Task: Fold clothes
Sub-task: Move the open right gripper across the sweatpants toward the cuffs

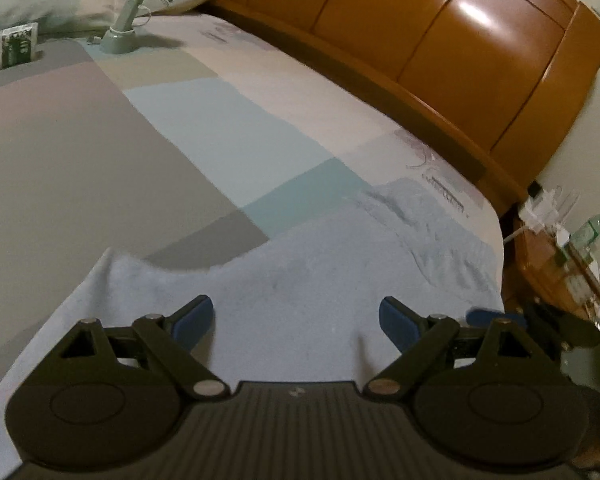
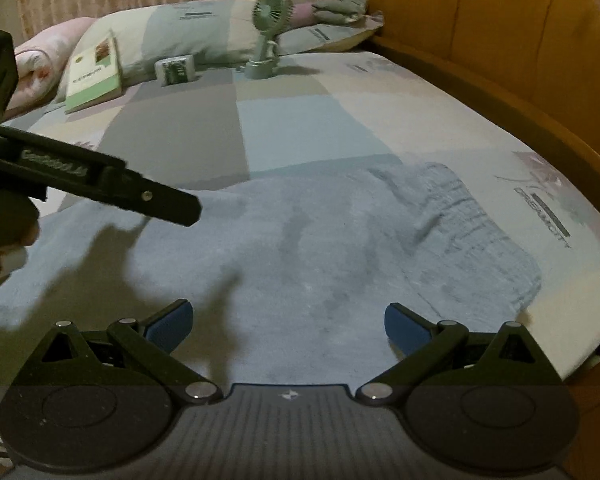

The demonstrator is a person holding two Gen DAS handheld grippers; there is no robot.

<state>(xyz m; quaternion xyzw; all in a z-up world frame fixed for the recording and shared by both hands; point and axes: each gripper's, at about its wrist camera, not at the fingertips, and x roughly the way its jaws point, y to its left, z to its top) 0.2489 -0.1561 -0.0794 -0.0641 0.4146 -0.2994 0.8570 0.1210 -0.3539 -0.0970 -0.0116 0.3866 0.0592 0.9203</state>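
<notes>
A light blue fleece garment (image 1: 300, 272) lies spread flat on the bed, its ribbed band (image 2: 480, 232) towards the headboard side. My left gripper (image 1: 296, 320) hovers low over the garment's near part, open, nothing between its blue pads. My right gripper (image 2: 288, 322) is open as well, over the same cloth (image 2: 300, 248), with nothing in it. In the right wrist view the left gripper's black finger (image 2: 156, 200) reaches in from the left above the cloth, a hand (image 2: 4, 240) behind it. The right gripper's blue pad (image 1: 485, 315) shows at the left wrist view's right edge.
The patchwork bedsheet (image 2: 300, 128) runs back to pillows (image 2: 188, 36). On it stand a small green fan (image 2: 266, 40), a tissue pack (image 2: 174, 70) and a book (image 2: 94, 76). A wooden headboard (image 1: 440, 40) curves along the right. A nightstand (image 1: 556, 264) with a bottle sits beyond the bed's corner.
</notes>
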